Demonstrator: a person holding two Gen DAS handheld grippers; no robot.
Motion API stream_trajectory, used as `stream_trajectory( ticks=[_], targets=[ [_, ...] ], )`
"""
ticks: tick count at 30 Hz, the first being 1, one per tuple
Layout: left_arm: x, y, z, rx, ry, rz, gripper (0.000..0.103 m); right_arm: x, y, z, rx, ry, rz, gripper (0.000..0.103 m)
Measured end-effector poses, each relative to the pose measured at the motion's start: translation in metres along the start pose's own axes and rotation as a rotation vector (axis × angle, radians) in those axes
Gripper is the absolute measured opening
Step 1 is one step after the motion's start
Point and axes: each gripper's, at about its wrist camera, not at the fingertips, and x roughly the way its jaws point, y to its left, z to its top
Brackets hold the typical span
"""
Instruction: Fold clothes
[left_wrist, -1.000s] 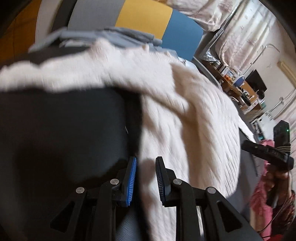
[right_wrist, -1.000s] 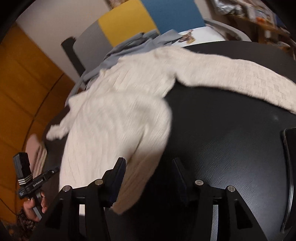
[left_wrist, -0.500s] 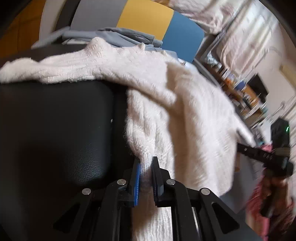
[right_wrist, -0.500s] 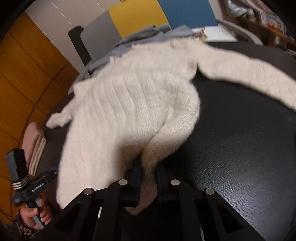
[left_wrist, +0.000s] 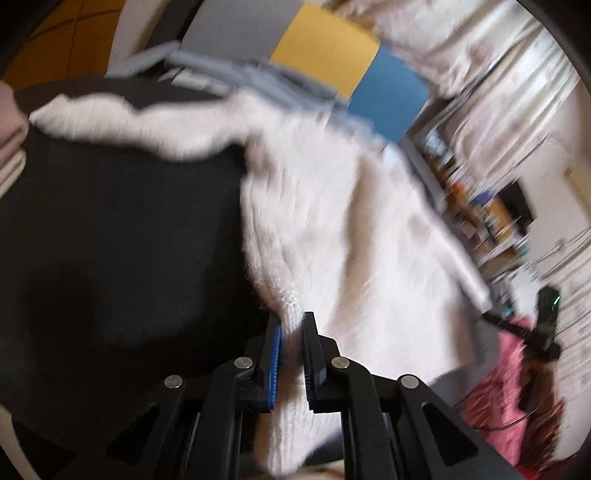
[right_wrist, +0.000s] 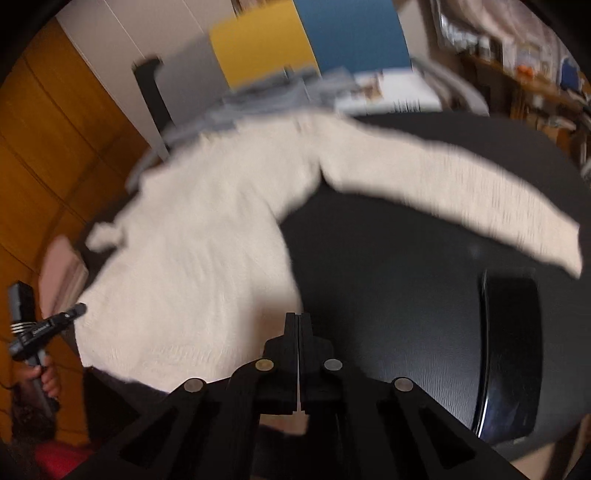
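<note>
Both claws pinch the cream sweater's (right_wrist: 192, 236) near hem: left gripper (left_wrist: 291, 325) and right gripper (right_wrist: 298, 321) at opposite corners, body stretching away across the black table (right_wrist: 388, 295).

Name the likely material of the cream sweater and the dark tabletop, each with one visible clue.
Cream sweater: likely a wool or acrylic knit; fuzzy matte surface, with ribbed stitches near the left gripper. Dark tabletop: possibly painted or veneered wood; black, faint grain streaks, a soft sheen.

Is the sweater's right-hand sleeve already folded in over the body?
No. In the right wrist view the sleeve lies stretched out across the black table, away from the body of the sweater.
</note>
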Motion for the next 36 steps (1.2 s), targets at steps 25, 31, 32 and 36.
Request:
stream_trajectory(
  ticks=[25,31,32,36],
  targets=[
    [0.087,-0.09,0.038,0.419,-0.148,0.219,0.024,0.151,-0.011,0.126,0.062,0.094,-0.085,0.005],
    [0.09,-0.056,0.051,0.291,-0.115,0.052,0.03,0.14,-0.043,0.133,0.073,0.028,-0.227,0.0],
    [0.091,-0.055,0.052,0.287,-0.115,0.038,0.03,0.14,-0.048,0.134,0.079,0.019,-0.239,0.0],
    [0.095,-0.063,0.052,0.325,-0.124,0.064,0.03,0.139,-0.067,0.139,0.102,-0.017,-0.286,0.0]
  ],
)
